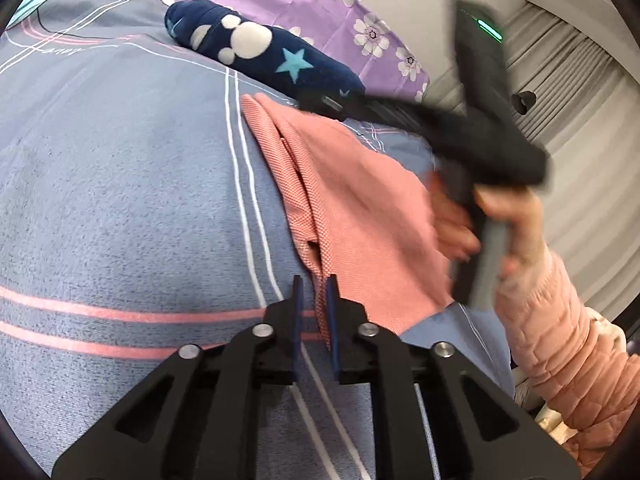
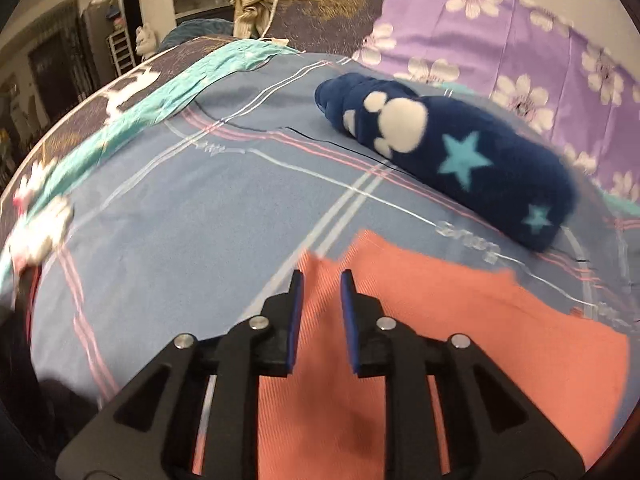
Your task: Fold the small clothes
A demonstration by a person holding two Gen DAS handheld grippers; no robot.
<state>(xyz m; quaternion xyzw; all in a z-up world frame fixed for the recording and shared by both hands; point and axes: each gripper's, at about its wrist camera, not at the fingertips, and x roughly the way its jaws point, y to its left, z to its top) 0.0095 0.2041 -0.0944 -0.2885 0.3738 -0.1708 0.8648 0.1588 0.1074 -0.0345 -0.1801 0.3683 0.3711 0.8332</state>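
A small pink garment [image 1: 352, 208] lies partly folded on the blue striped bedsheet [image 1: 120, 184]. My left gripper [image 1: 314, 292] is partly open at the garment's near corner, and a strip of pink cloth hangs against its right finger [image 1: 331, 308]. My right gripper shows blurred above the garment's far side in the left wrist view [image 1: 332, 104], held by a hand in a pink sleeve. In the right wrist view the right gripper [image 2: 322, 284] is open and empty just above the pink garment [image 2: 460, 332].
A rolled navy fleece [image 1: 260, 52] with white paw prints and teal stars lies beyond the garment, also in the right wrist view [image 2: 452, 152]. A purple flowered cover [image 2: 520, 48] lies behind it. A teal cloth [image 2: 160, 96] lies along the far left bed edge.
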